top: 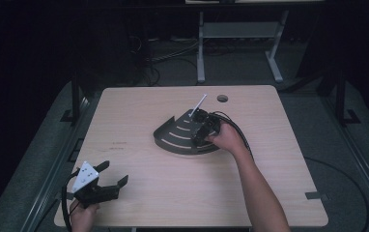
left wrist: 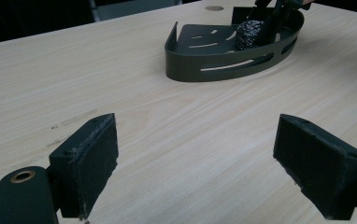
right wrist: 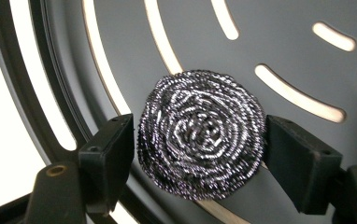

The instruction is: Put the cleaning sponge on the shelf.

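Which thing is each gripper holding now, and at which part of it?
The right gripper has the steel scourer between its jaws, at its round sides, inside the dark tray; whether the pads press cannot be told. The left gripper holds nothing.

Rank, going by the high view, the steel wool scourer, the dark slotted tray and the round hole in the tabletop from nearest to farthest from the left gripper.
From the left gripper, at the table's near left corner:
1. Dark slotted tray, mid-table, its curved front wall toward the gripper.
2. Steel wool scourer, inside the tray at its far side, between the right gripper's jaws.
3. Round hole, near the far edge, beyond the tray.
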`<state>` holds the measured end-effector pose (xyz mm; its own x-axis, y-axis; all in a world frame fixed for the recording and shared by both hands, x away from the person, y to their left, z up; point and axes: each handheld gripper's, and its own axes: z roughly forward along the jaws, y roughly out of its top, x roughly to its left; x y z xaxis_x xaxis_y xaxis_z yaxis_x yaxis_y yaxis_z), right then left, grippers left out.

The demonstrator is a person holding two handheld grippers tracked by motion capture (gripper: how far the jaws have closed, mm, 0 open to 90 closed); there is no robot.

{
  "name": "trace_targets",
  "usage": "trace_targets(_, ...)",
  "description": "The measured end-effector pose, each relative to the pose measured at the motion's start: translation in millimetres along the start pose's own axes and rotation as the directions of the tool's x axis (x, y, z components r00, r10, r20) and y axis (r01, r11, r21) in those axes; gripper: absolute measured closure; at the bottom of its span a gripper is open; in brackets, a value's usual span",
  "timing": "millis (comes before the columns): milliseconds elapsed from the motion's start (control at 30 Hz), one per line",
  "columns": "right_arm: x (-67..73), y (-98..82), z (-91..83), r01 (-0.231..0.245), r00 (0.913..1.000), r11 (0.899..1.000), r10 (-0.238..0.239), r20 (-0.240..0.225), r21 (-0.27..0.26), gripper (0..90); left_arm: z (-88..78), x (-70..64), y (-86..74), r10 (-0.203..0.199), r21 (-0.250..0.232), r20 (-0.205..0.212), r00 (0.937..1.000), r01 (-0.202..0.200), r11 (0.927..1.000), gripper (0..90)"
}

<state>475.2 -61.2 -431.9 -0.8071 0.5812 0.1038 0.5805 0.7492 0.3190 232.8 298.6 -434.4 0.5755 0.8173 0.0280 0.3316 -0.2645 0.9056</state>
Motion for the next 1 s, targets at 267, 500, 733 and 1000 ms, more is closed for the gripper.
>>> trace_targets(267,-1.9,-4.8,-16.8,0.0,0.9999,0.999,0.001,0.014,-0.041,23.2,2.3,-0.9,1.1,-0.001,0.001,0.006,1.0,0.001,1.0,13.3)
trace_targets(500,-1.8,-12.1,-35.1,0.0,0.9995,0.998,0.002,0.031,-0.067,21.9,2.2,-1.7,0.8,0.002,0.001,0.007,1.0,-0.002,1.0,13.3)
trace_targets(733,3.8,-17.9,-45.0,0.004,0.9997,0.996,-0.002,0.025,-0.088,21.7,1.1,-2.7,0.9,0.007,-0.002,0.009,0.9999,-0.007,1.0,13.3)
trace_targets(1000,10.3,-25.1,-52.5,0.014,0.9994,0.996,-0.011,0.032,-0.086,21.2,0.7,-4.0,0.9,0.008,-0.002,0.01,0.9999,-0.008,1.0,13.3)
